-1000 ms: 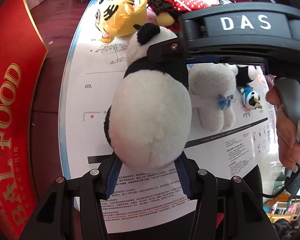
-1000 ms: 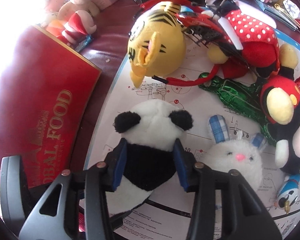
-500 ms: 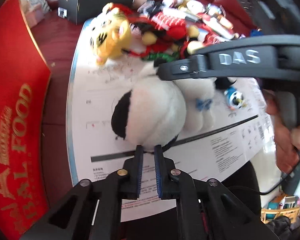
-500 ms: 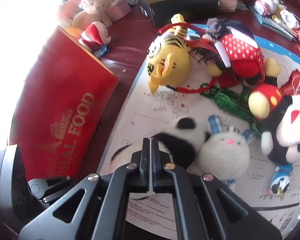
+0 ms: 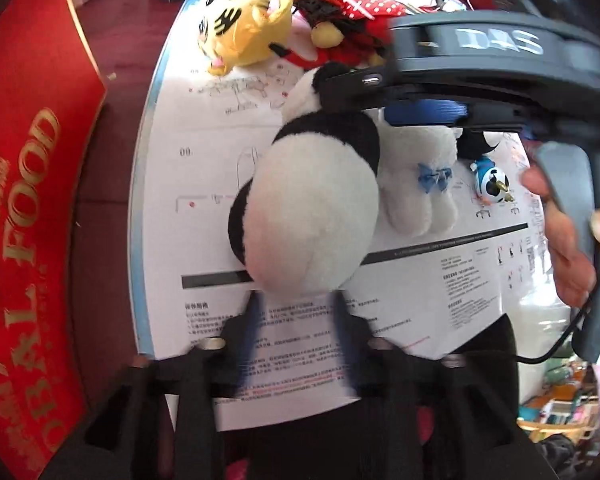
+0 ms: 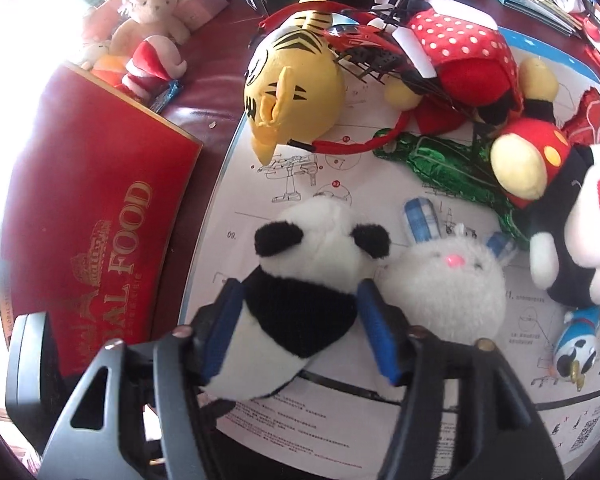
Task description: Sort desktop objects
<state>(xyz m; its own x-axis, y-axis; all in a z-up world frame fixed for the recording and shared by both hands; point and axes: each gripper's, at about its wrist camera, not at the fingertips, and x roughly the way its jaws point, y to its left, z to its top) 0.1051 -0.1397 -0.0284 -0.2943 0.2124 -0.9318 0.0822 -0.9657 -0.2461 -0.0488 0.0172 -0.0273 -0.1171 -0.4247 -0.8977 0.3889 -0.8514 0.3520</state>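
A black and white panda plush [image 5: 312, 216] lies on a white printed sheet [image 5: 204, 184]; it also shows in the right wrist view [image 6: 312, 280]. My left gripper [image 5: 296, 320] is open, its blue pads just below the panda's rump, blurred by motion. My right gripper [image 6: 300, 328] straddles the panda's black middle with its blue pads on both flanks, jaws wide. A white rabbit plush [image 6: 448, 280] lies touching the panda's right side. A yellow tiger plush [image 6: 292, 96] lies beyond.
A red box lettered FOOD [image 6: 96, 216] stands left of the sheet. Red polka-dot plush [image 6: 460, 52], green foil piece [image 6: 448, 164], black mouse plush [image 6: 572, 236] and small blue figure [image 6: 576, 352] crowd the right. A bear plush [image 6: 152, 12] sits far left.
Both grippers were shut and drawn back half a second ago; now both are open and close around the panda again, the right one over its middle, the left at its rump.
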